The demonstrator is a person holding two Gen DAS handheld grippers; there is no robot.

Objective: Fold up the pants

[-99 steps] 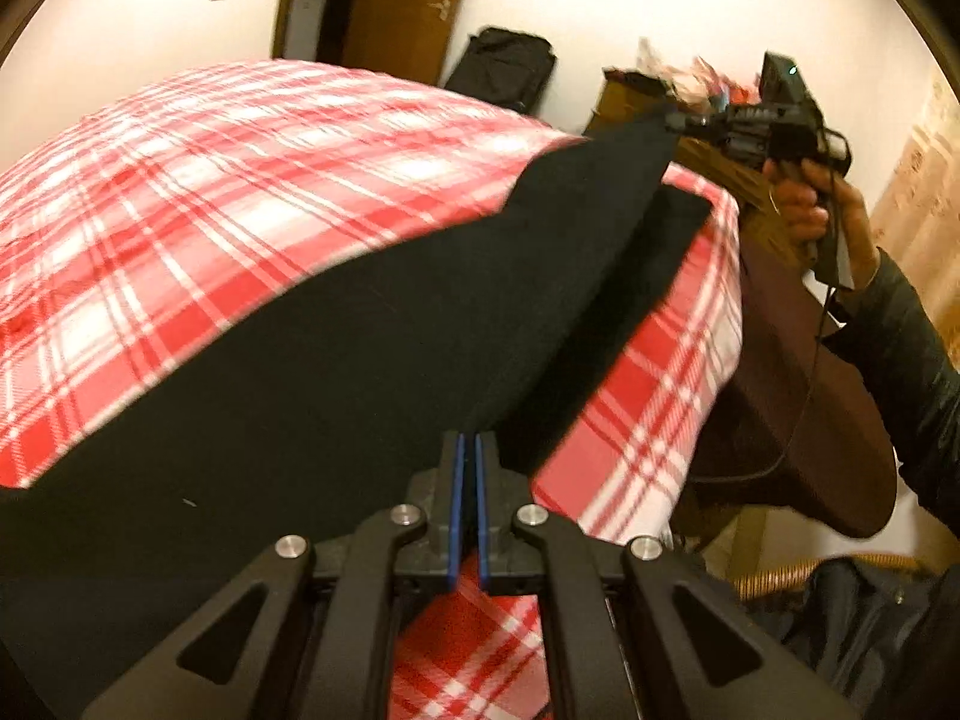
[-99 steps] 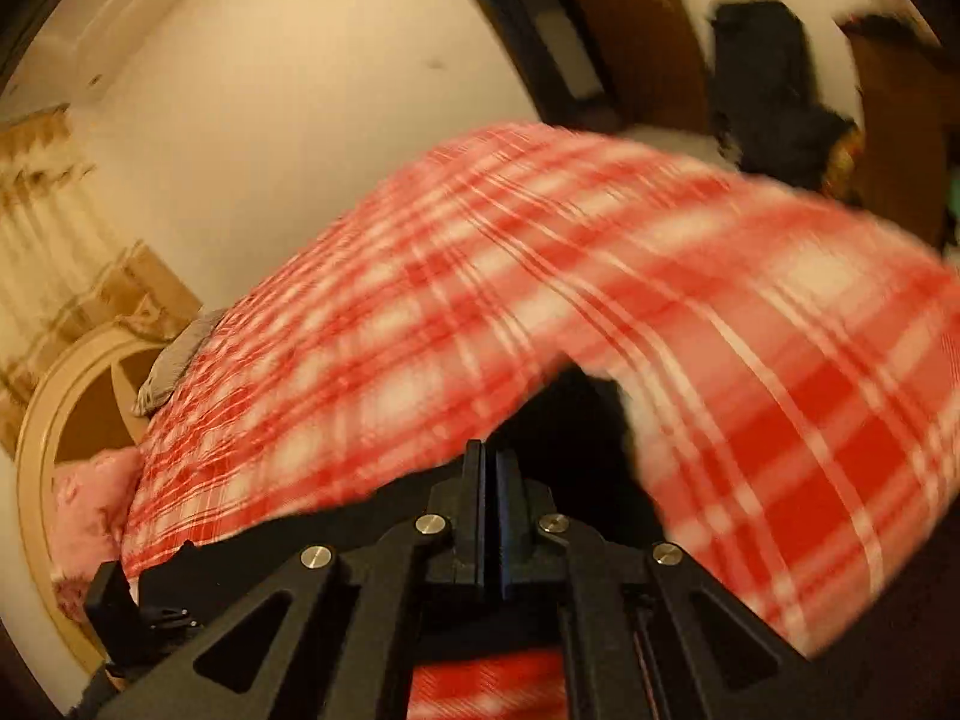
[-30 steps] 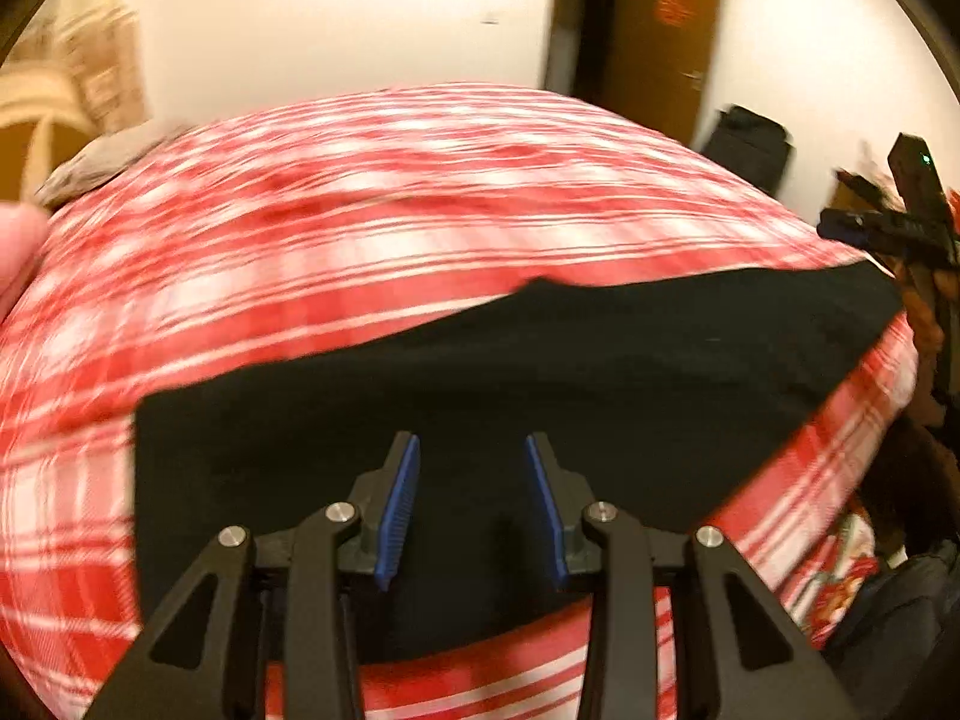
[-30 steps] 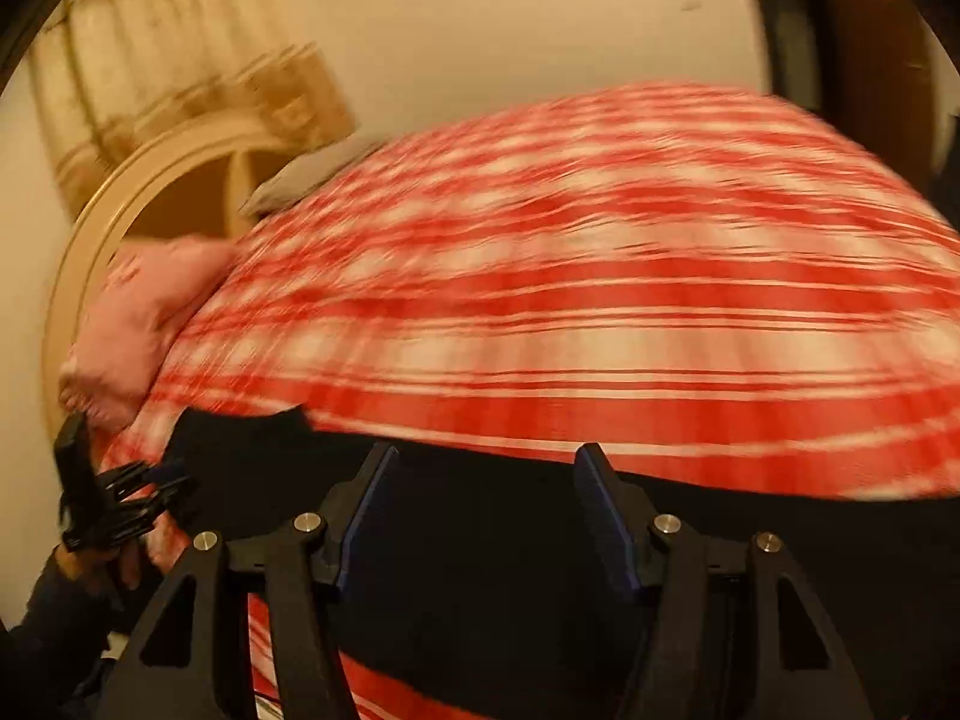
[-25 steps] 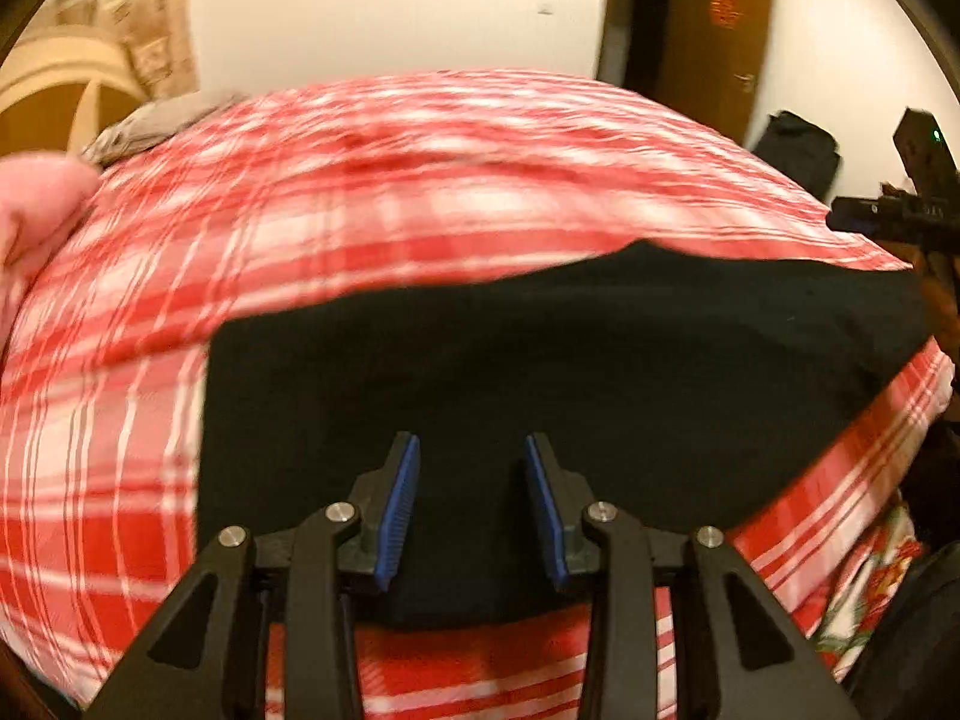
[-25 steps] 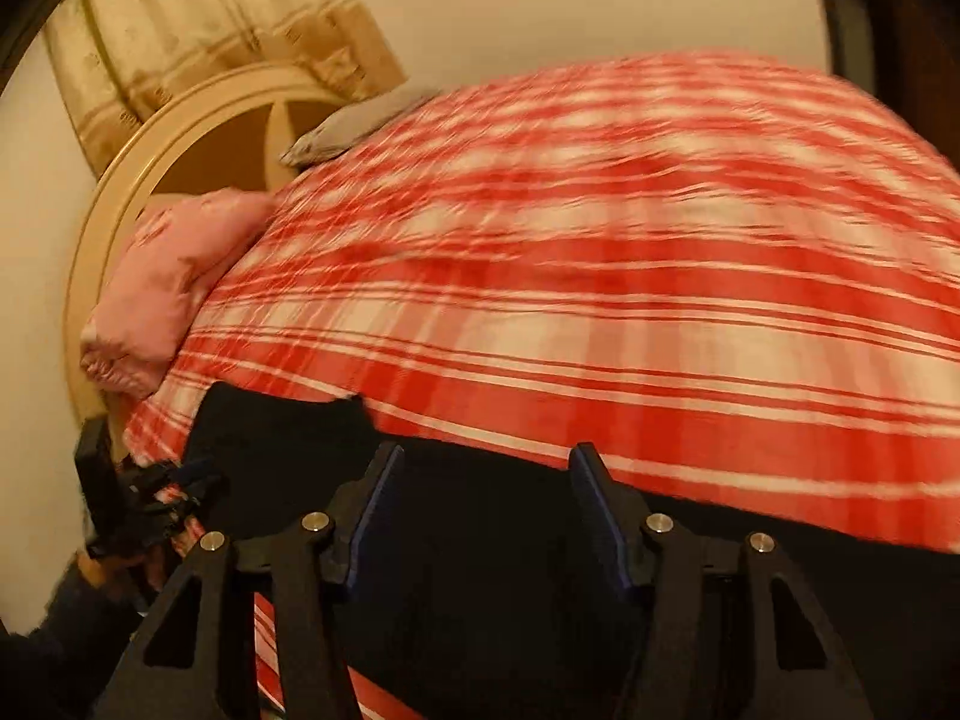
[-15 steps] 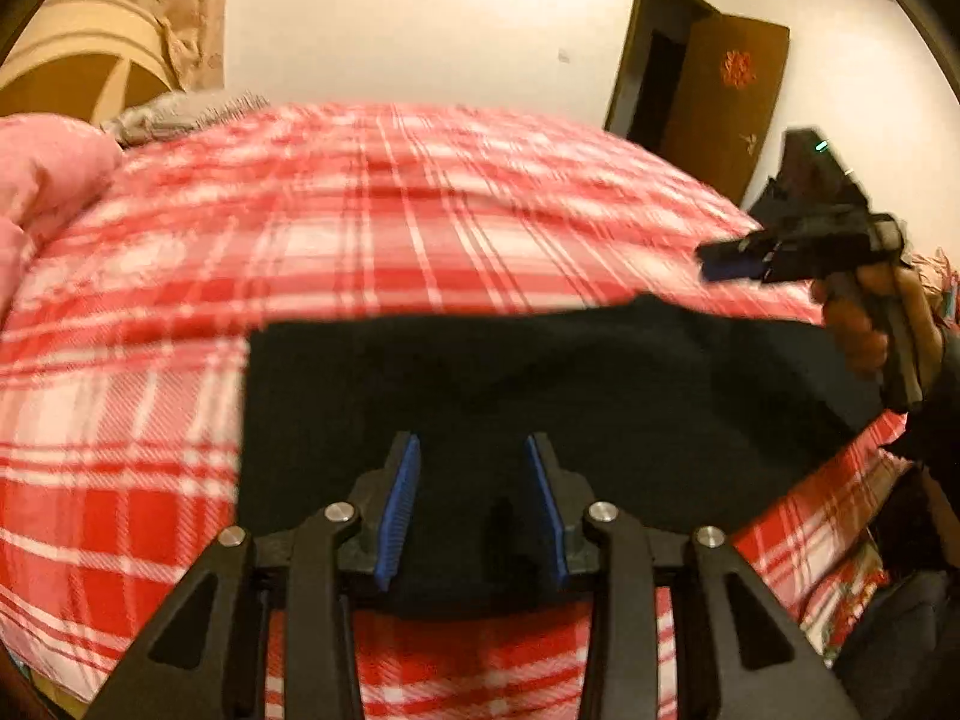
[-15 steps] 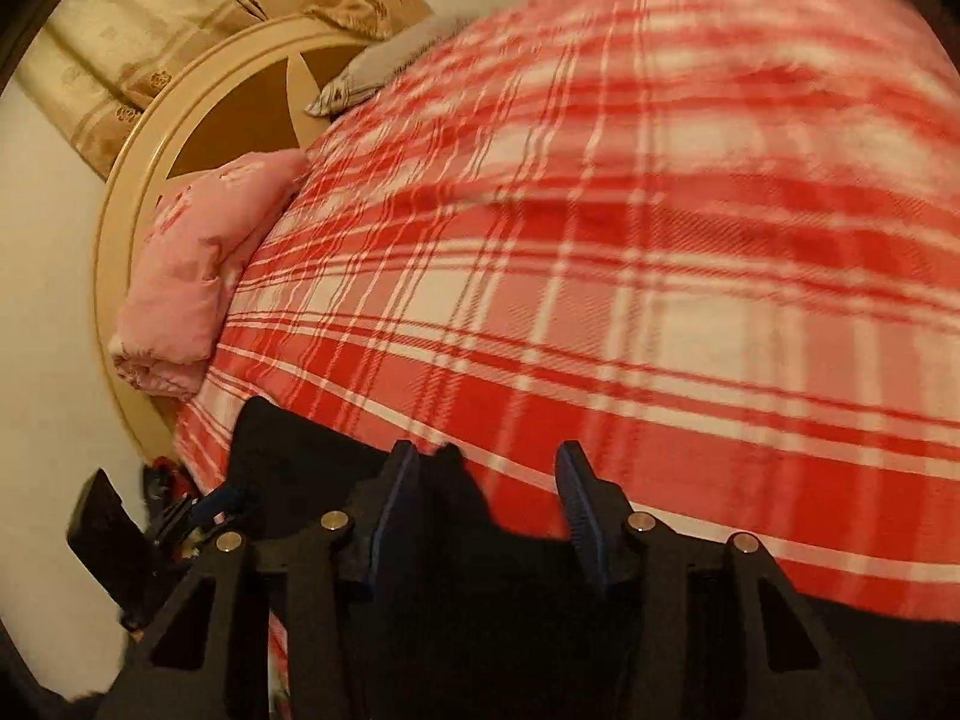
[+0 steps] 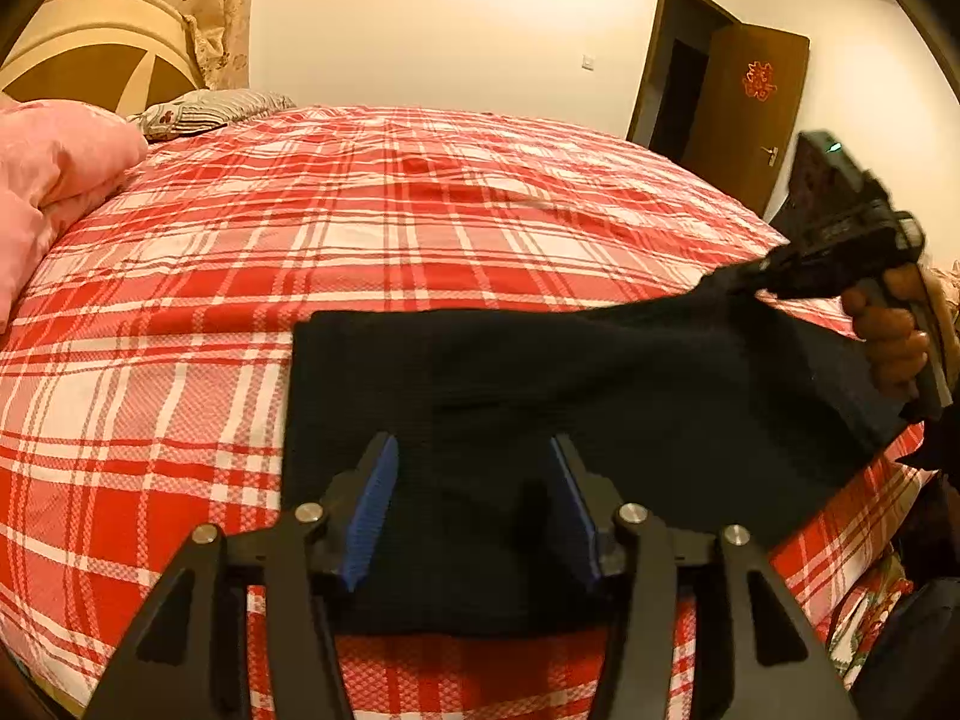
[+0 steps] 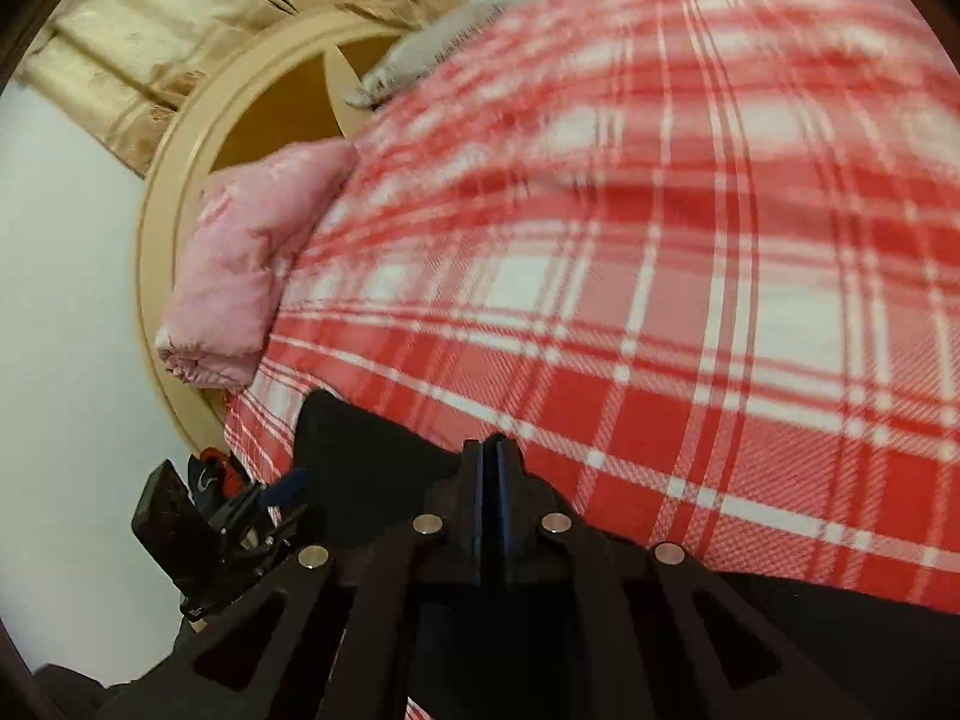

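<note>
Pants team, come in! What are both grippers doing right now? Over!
Left gripper opening above the black pants, gripping nothing. Right gripper shut on the pants' far edge, lifting it off the plaid bed. Nothing in the way.

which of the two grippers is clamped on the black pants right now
The right gripper: its jaws are shut on the black pants. The left gripper hangs above the cloth, jaws opening.

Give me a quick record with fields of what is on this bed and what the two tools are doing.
surface: red and white plaid bedsheet
garment: black fabric pants, lying at the near bed edge
left gripper: opening, nothing pinched, over the pants
right gripper: shut on the pants' far edge, raising it
bedding: pink quilt
</note>
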